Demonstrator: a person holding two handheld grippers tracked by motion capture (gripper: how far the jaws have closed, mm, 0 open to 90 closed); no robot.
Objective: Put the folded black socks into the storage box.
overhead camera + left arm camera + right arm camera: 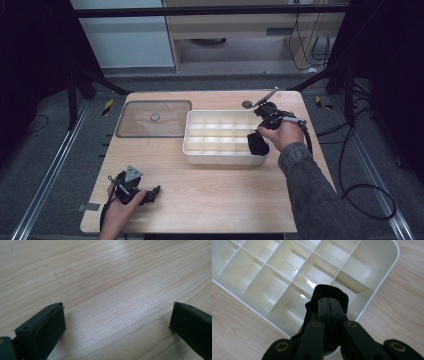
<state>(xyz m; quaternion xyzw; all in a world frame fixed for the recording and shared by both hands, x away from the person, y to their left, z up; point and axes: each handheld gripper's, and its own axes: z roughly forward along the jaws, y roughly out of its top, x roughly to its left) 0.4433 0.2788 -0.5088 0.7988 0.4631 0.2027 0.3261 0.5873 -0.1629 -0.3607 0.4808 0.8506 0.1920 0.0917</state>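
Note:
A white tray [220,159] split into many small empty compartments [294,262] stands right of the table's middle. My right gripper [261,134] hangs over the tray's near right corner, jaws shut on a rolled black cloth [257,144]. In the right gripper view the jaws [328,301] are pressed together, and the black cloth [329,291] hangs beyond them above a corner compartment. My left gripper [154,192] rests low at the table's near left. Its jaws [117,320] stand wide open over bare wood with nothing between them.
A clear flat lid [152,119] with a small round knob lies at the table's far left, beside the tray. A small dark disc [247,104] and a thin metal rod [266,96] sit behind the tray. Cables trail off the table's right edge.

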